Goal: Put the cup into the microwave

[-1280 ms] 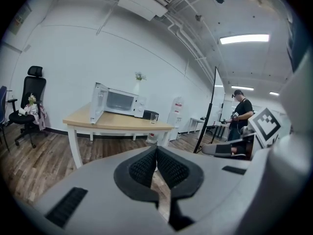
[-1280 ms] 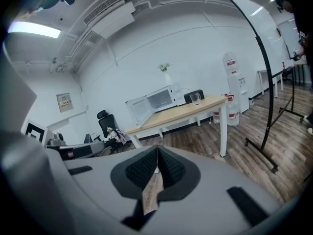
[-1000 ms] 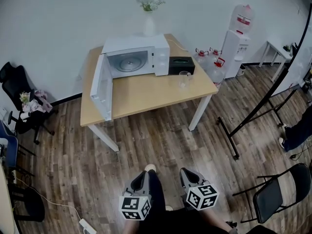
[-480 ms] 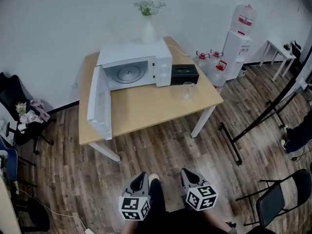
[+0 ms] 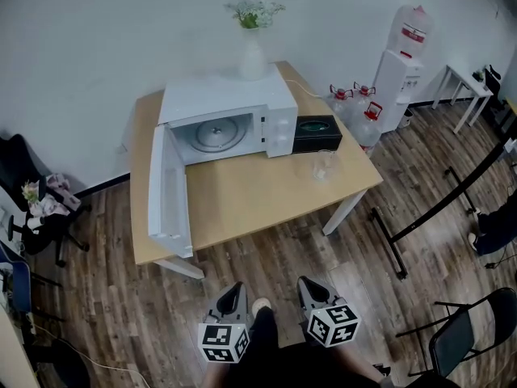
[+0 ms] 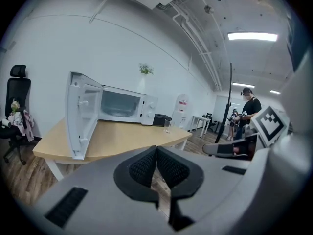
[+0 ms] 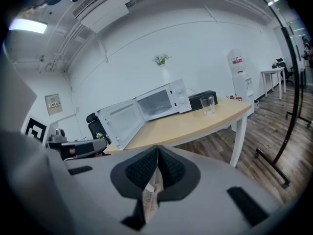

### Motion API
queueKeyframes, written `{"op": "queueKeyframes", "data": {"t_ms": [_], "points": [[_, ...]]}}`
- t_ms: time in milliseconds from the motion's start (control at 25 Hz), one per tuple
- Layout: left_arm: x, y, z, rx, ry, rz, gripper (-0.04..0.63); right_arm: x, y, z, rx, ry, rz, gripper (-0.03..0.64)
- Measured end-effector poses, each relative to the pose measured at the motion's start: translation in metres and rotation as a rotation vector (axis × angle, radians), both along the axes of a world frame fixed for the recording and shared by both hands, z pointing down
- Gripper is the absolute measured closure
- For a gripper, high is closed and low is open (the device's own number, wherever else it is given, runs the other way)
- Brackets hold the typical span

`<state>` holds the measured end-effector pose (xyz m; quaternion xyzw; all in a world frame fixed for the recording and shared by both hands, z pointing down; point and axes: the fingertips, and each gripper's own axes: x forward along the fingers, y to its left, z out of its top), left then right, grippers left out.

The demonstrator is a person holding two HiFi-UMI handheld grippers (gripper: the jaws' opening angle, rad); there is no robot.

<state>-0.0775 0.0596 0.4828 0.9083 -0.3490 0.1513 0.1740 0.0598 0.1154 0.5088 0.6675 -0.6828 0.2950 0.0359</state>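
Note:
A clear glass cup [image 5: 322, 166] [image 6: 167, 126] [image 7: 208, 105] stands on the wooden table [image 5: 242, 196], right of the white microwave [image 5: 226, 120] [image 6: 122, 104] [image 7: 159, 102]. The microwave door [image 5: 167, 192] hangs wide open towards me, showing the turntable inside. My left gripper [image 5: 232, 300] [image 6: 156, 153] and right gripper [image 5: 308, 291] [image 7: 157, 153] are held low over the floor, well short of the table. Both are shut with nothing between the jaws.
A white vase with flowers [image 5: 254, 43] sits on the microwave and a black box [image 5: 317, 133] beside it. A water dispenser [image 5: 404, 67] with bottles stands right of the table. An office chair [image 5: 36, 208] is at left, a stand [image 5: 440, 208] and folding chair [image 5: 468, 334] at right.
The table and microwave have come closer and lower in the head view as I walk towards them. Both grippers stay shut and keep their place before me.

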Motion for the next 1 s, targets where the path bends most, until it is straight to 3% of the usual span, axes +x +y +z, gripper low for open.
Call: {"op": "queueKeyframes", "data": {"t_ms": [560,1000], "points": [[0.013,-0.096,0.005,0.017,0.014,0.031,0.591,0.007,-0.091,0.003,0.006,0.014,0.010,0.623],[0.025,-0.099,0.015,-0.011,-0.001,0.068,0.591,0.031,-0.103,-0.001,0.047,0.044,0.045,0.623]]}}
